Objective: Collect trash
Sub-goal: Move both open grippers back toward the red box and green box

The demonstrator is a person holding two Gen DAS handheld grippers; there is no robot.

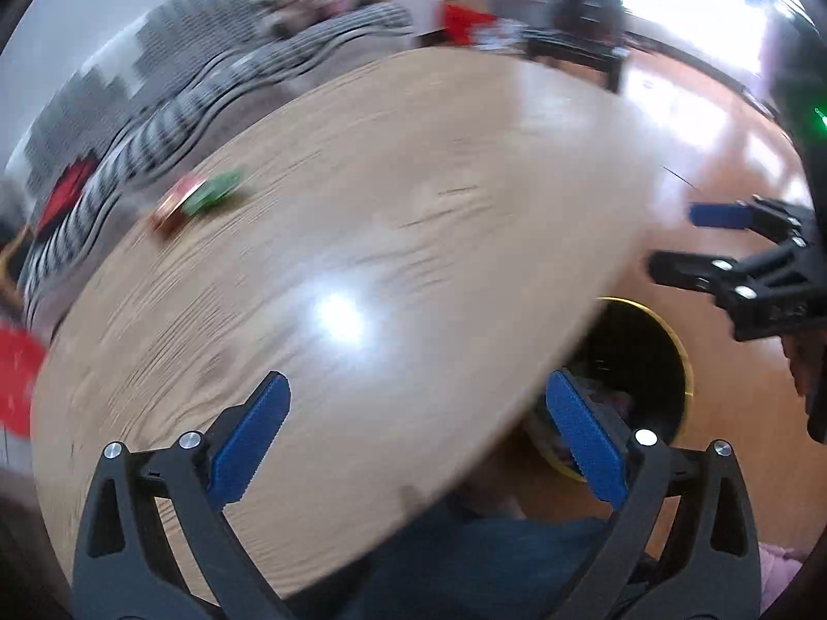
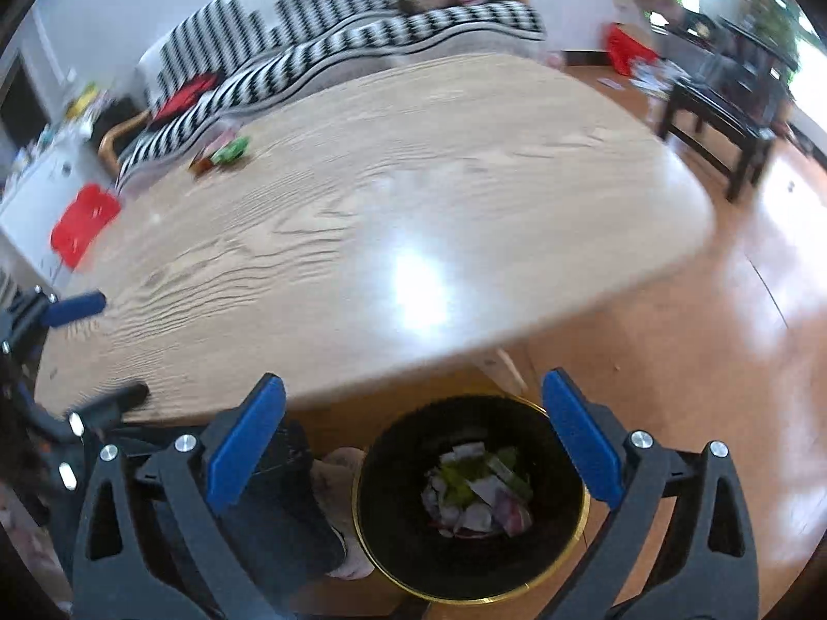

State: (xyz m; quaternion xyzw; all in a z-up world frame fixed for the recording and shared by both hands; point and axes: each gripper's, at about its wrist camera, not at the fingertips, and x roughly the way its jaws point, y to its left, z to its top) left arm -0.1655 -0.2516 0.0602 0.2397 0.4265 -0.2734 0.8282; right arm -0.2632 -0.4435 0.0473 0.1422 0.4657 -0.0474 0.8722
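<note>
Both grippers empty, jaws wide: left gripper [image 1: 416, 436] over the pale wood-grain table [image 1: 362, 196], right gripper [image 2: 413, 436] above the black round bin with gold rim [image 2: 583, 511], which sits on the floor at 6 o'clock off the table edge. Crumpled wrappers [image 2: 478, 491] lie inside it, so the drop step looks done. Remaining trash: a green-and-red packet [image 2: 222, 152] at 10 o'clock, far side; blurred, possibly two pieces. Next move: a long reach across, then close on it.
</note>
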